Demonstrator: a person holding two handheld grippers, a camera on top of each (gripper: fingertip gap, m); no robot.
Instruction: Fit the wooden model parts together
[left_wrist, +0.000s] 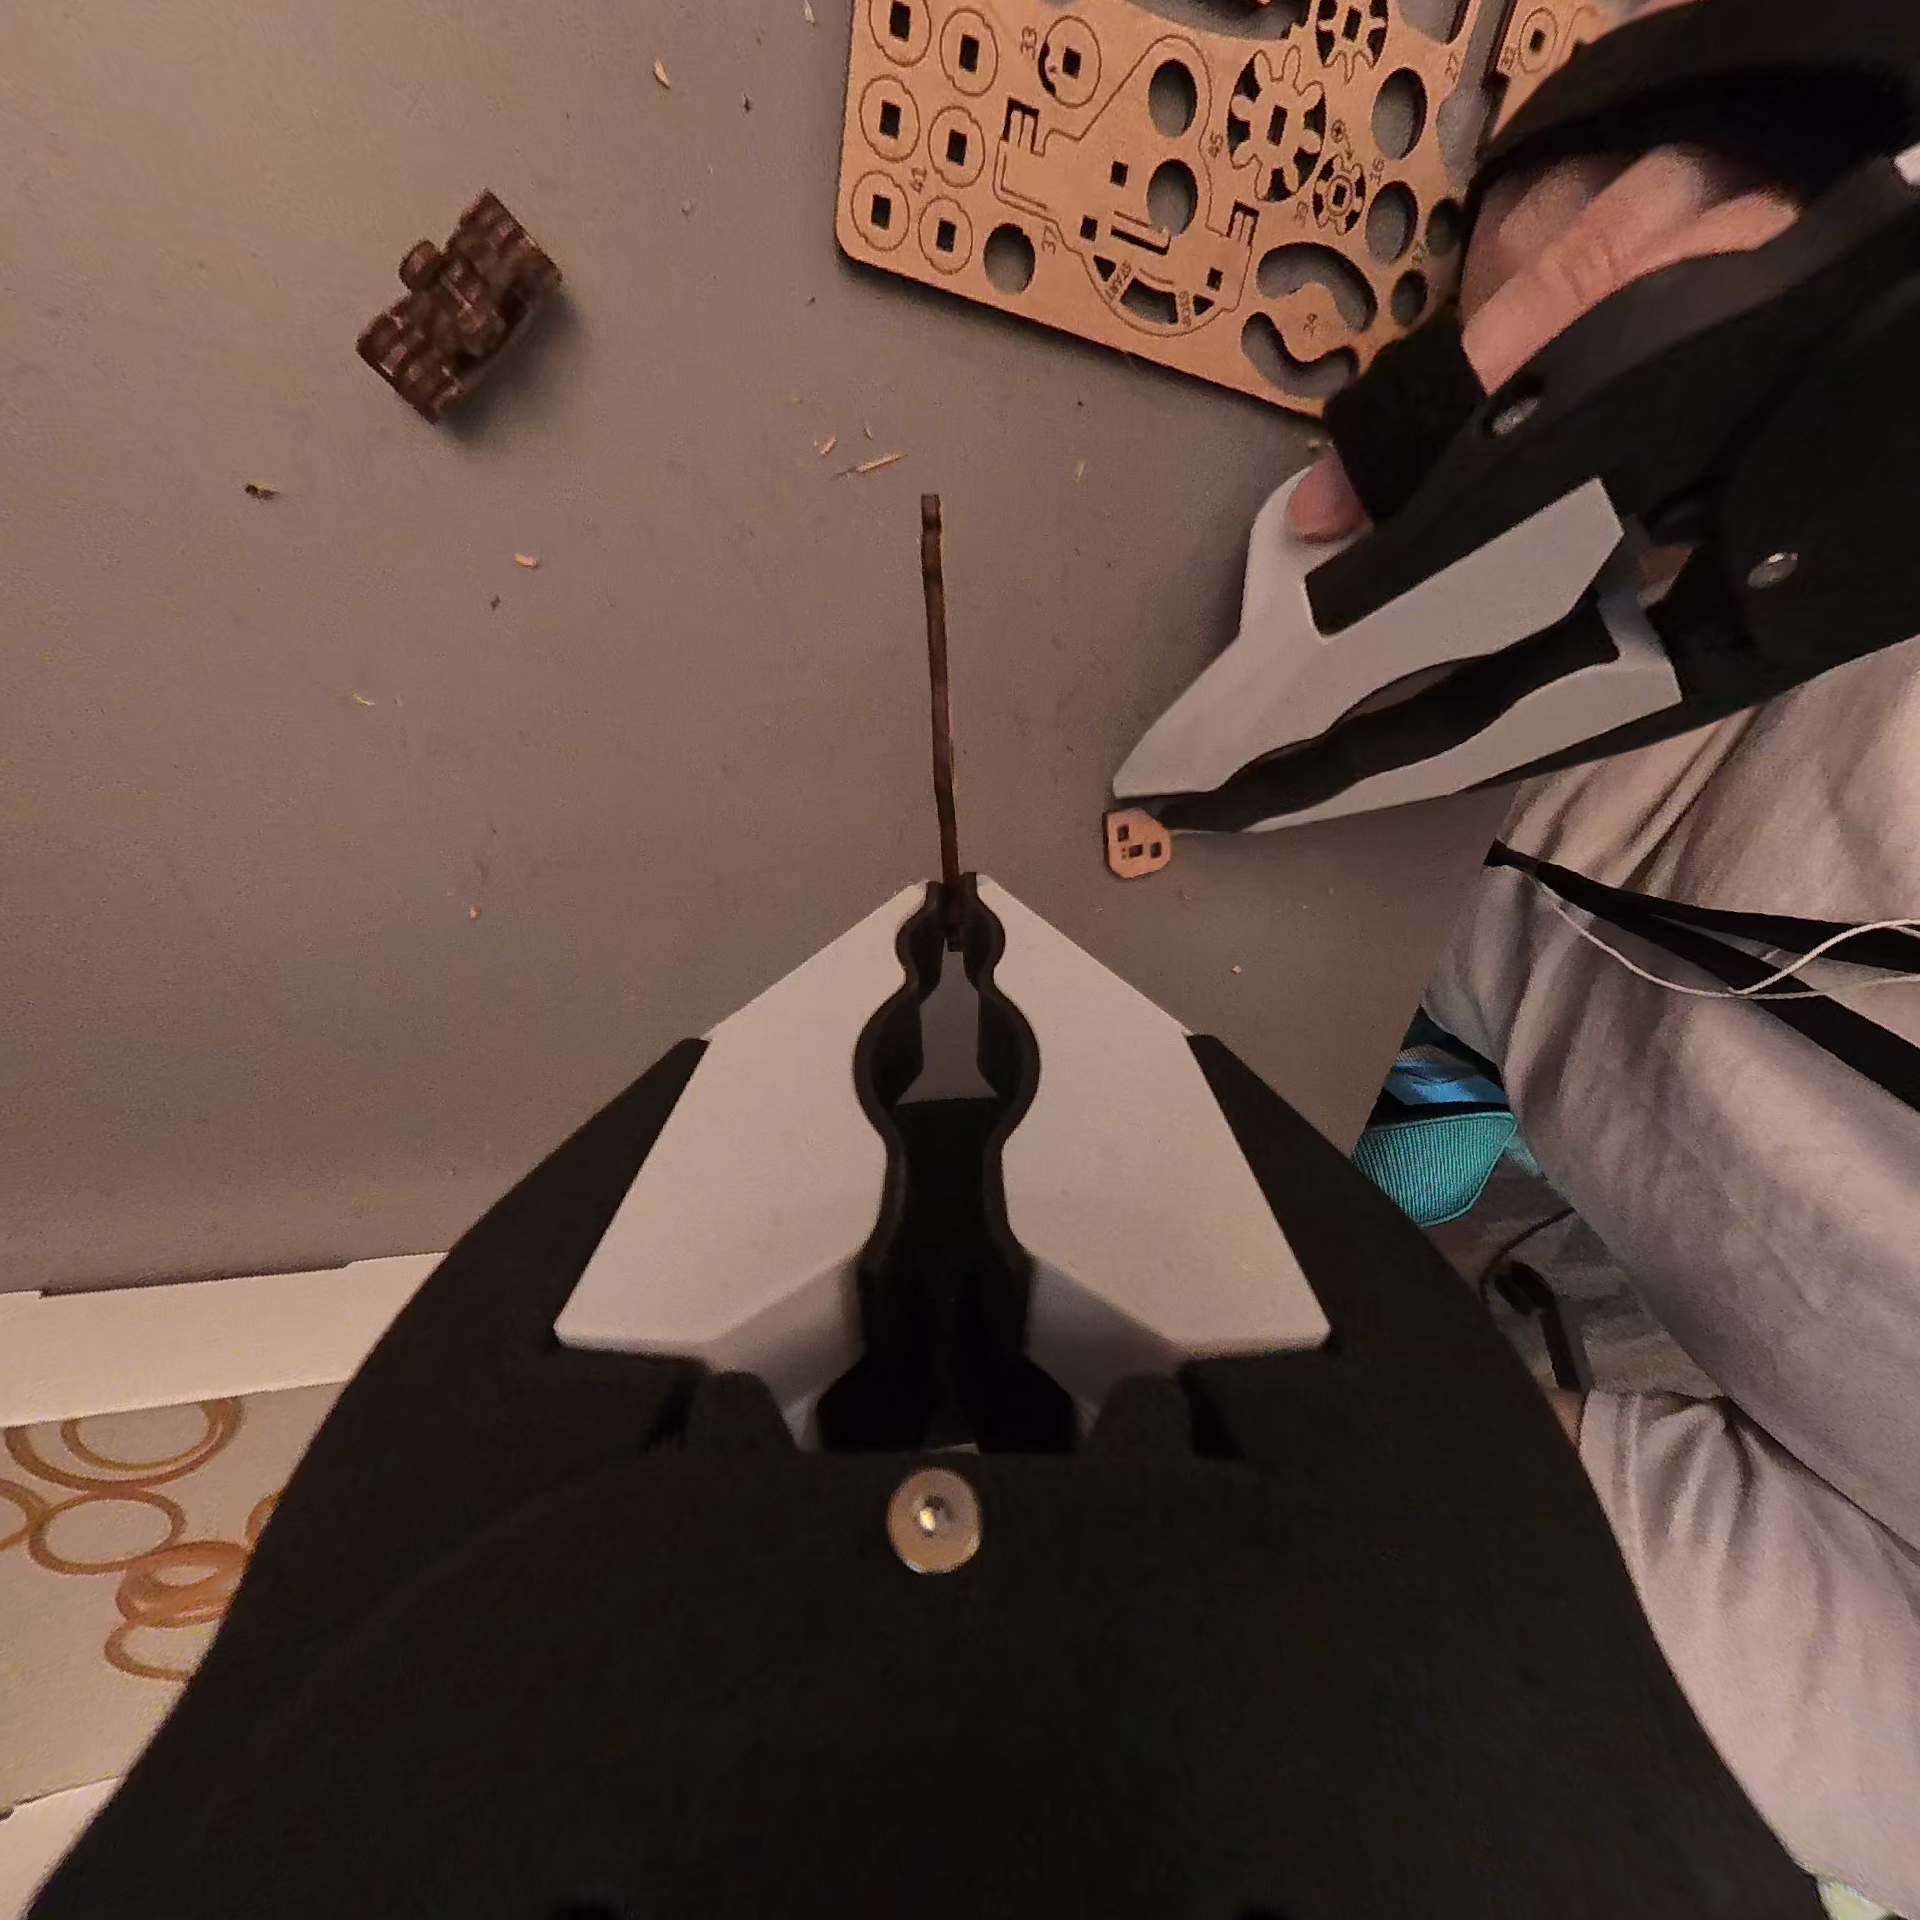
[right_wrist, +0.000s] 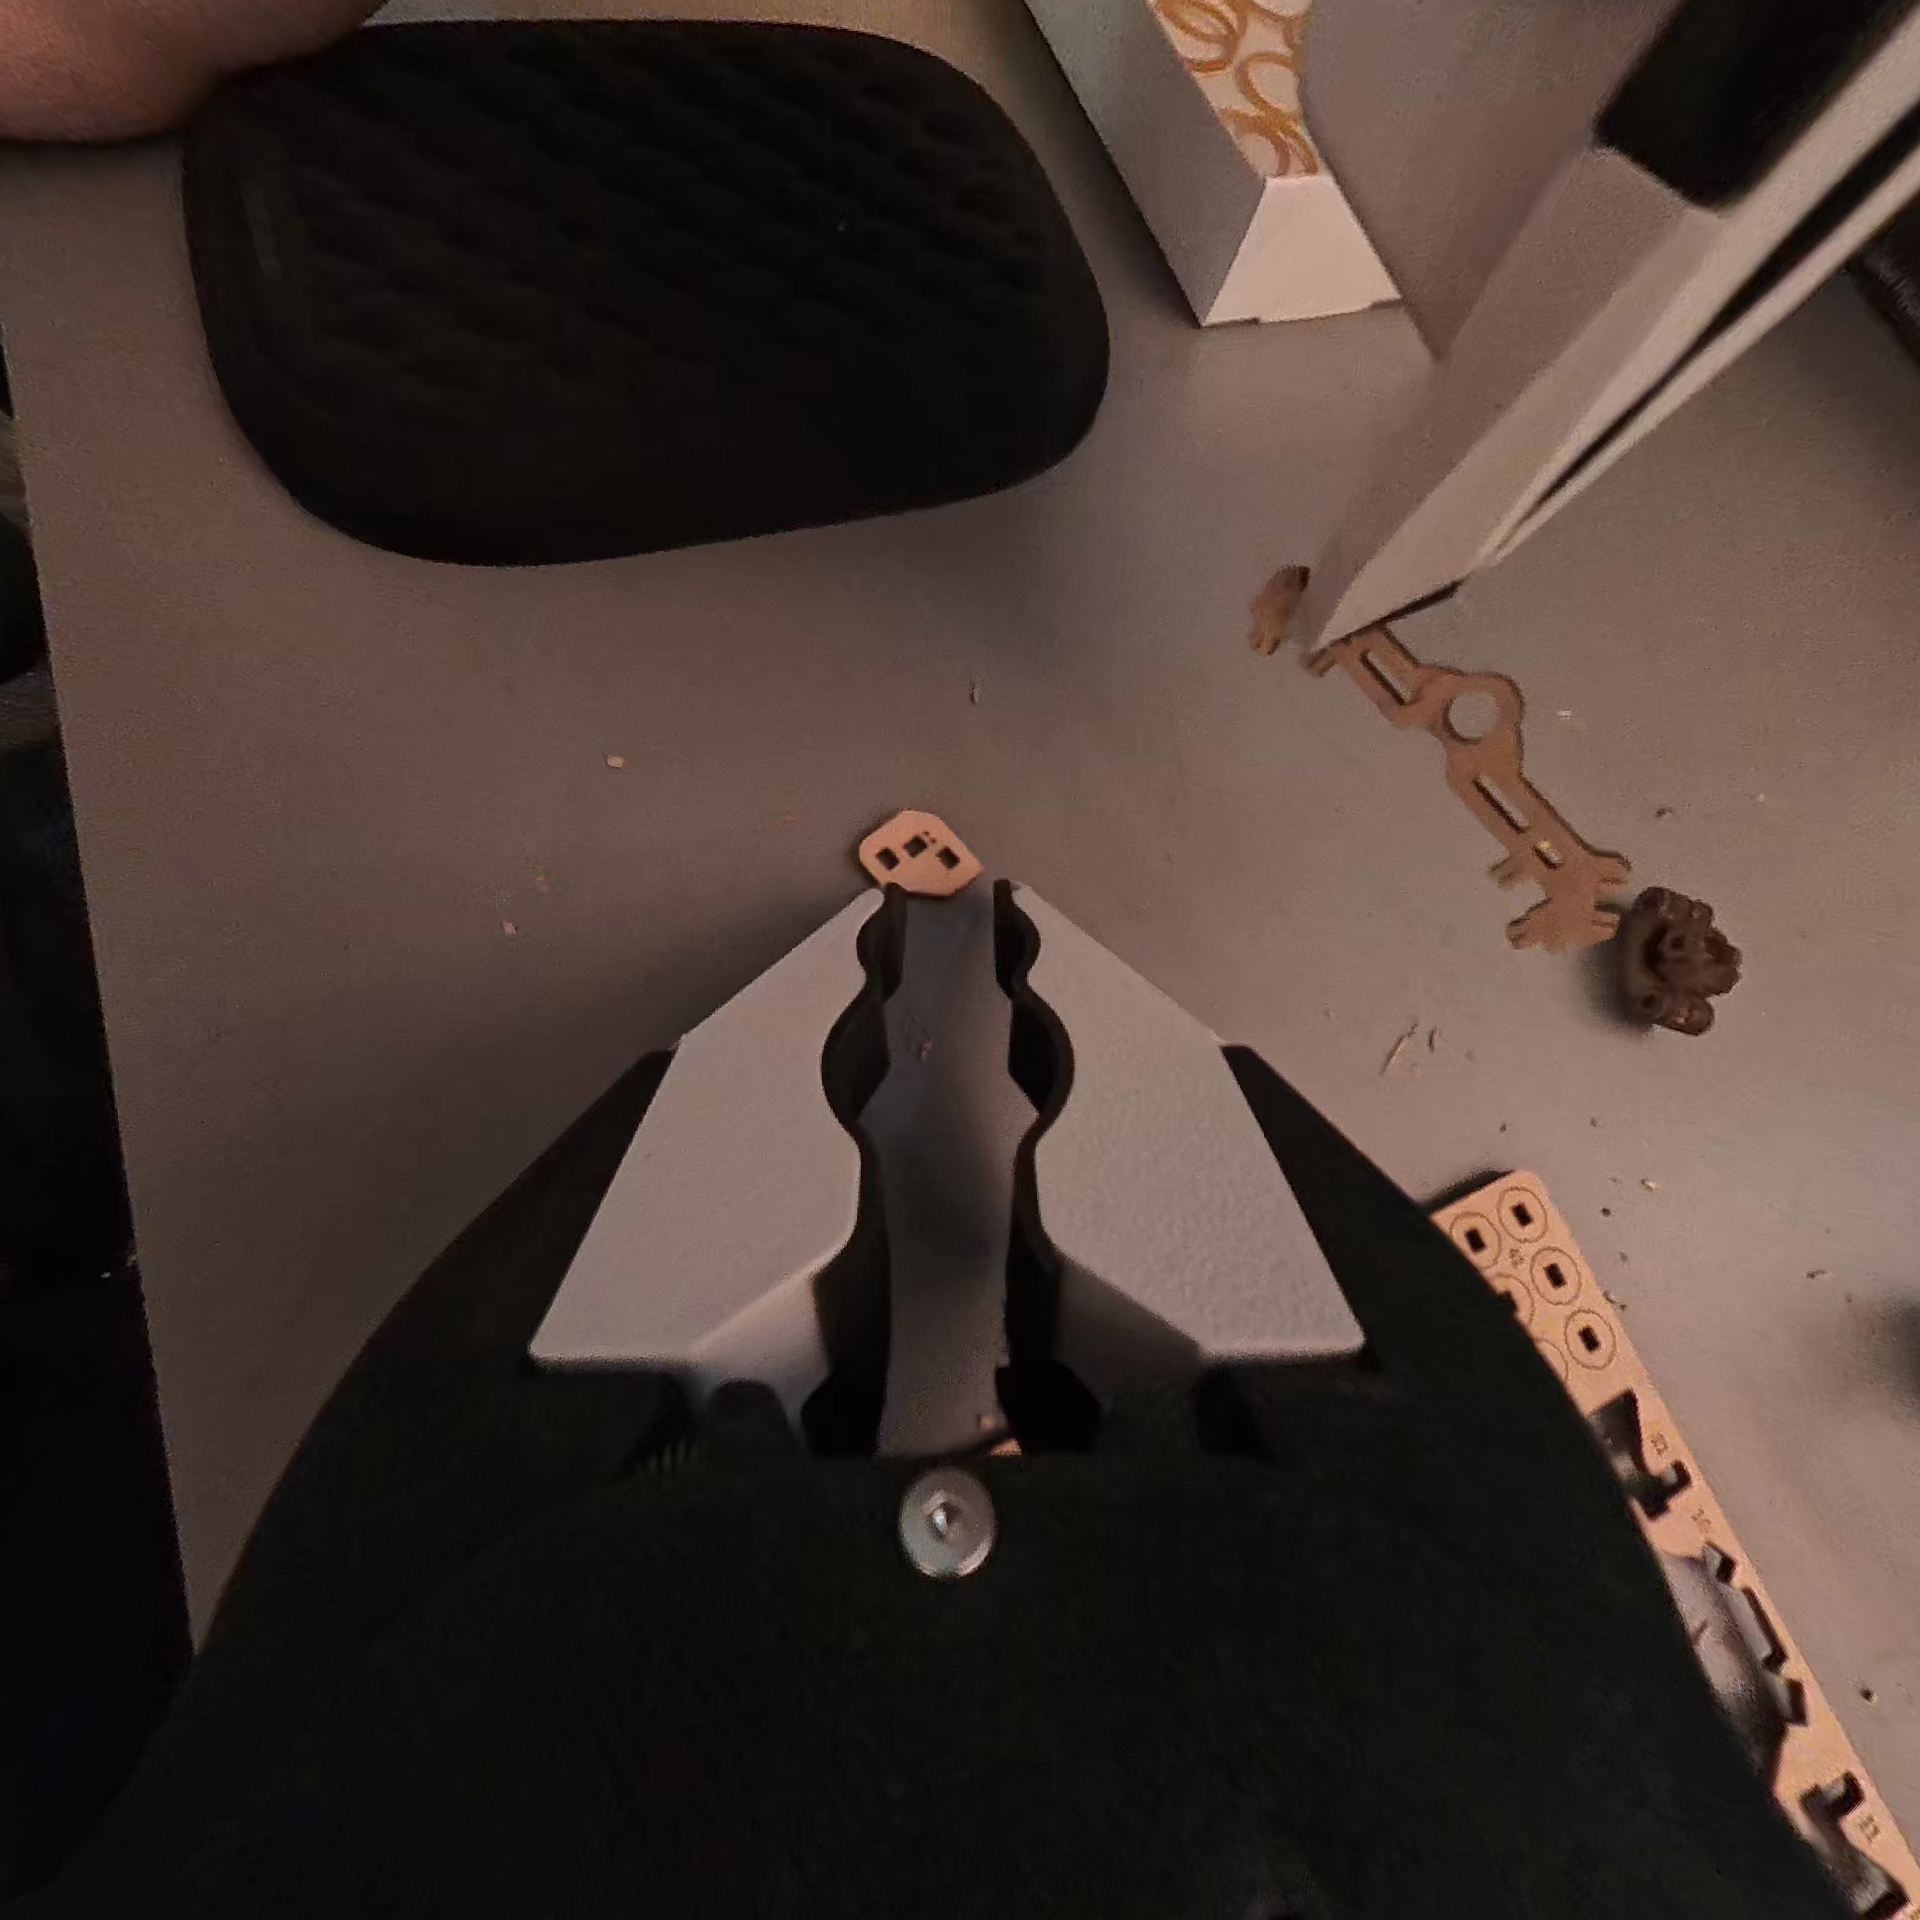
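Note:
My left gripper (left_wrist: 951, 896) is shut on one end of a long thin wooden strip (left_wrist: 940, 675), seen edge-on and pointing away over the grey table. In the right wrist view the strip (right_wrist: 1564, 891) is flat with slots and a round hole, held by the left gripper (right_wrist: 1328, 636). My right gripper (right_wrist: 943, 891) is open, its tips at the table just behind a small pale wooden piece (right_wrist: 920, 854) with square holes. That piece (left_wrist: 1138, 844) lies flat below the right gripper (left_wrist: 1141, 798). A small dark assembled wooden block (left_wrist: 457, 301) (right_wrist: 1678, 971) rests beyond the strip.
A laser-cut wooden sheet (left_wrist: 1122, 208) (right_wrist: 1662, 1507) lies on the grey table (left_wrist: 416, 831). A black mesh pad (right_wrist: 644, 291) and a white box with gold rings (right_wrist: 1236, 177) sit farther off. Wood splinters are scattered about. A person's grey-clad leg (left_wrist: 1714, 1143) is at the right. Left tips to right tips: about 7 cm. The small dark assembled wooden block (right_wrist: 1678, 971) lies around 11 cm away from my left fingertips. The left camera catches it too, in the left wrist view (left_wrist: 504, 311).

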